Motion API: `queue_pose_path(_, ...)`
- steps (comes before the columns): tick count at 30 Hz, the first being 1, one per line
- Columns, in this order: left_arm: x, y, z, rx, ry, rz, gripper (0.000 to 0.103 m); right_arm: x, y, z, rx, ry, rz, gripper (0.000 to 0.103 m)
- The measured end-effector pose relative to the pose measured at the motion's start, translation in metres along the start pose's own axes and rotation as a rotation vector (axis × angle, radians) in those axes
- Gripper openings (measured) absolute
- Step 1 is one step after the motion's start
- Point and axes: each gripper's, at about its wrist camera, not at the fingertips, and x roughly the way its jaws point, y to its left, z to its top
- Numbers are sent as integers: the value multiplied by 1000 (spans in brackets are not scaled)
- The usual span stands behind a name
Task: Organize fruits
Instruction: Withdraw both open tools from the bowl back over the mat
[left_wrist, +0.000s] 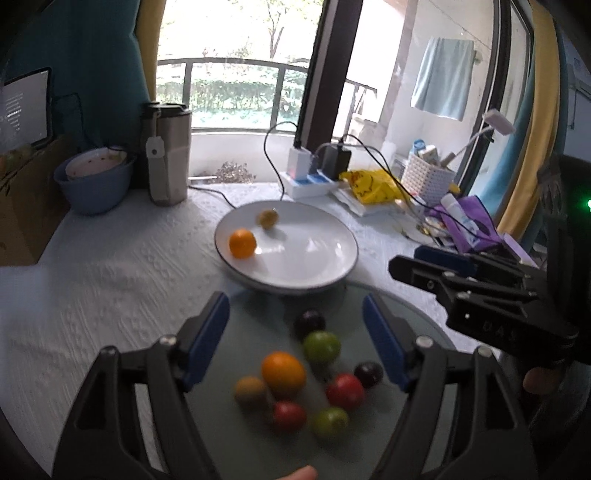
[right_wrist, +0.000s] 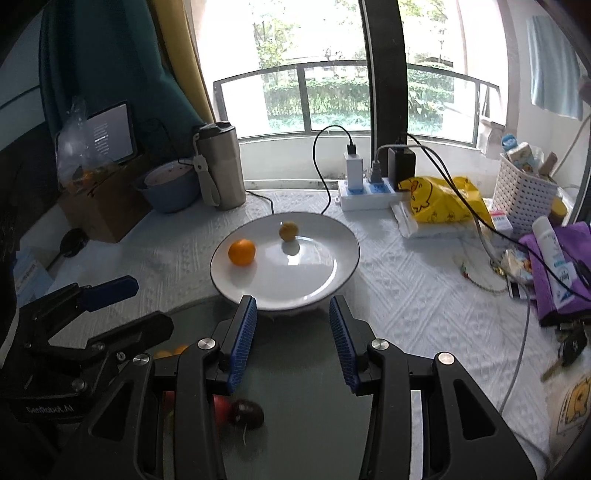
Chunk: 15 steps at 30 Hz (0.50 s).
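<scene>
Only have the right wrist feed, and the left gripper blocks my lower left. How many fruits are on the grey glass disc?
Observer: Eight on the grey round glass disc: two dark purple, two green, two red, one orange, one brown.
Operator: Left fingers holding any?
Observer: No. The left gripper is open, with nothing pressed between its blue-padded fingers.
Operator: Which fruit sits closest to the white round plate?
Observer: A dark purple plum-like fruit, at the disc edge nearest the white round plate; a green round fruit touches it on the near side.
</scene>
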Motion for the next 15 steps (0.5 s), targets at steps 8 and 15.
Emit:
queue_pose_path(8,-6,-14,-29,22,38,-16,76,-7,0,-24,18,21,5,44)
queue_pose_path(15,-9,-22,-51,47,68,-14,76,-5,2,-44,30,54,27,44)
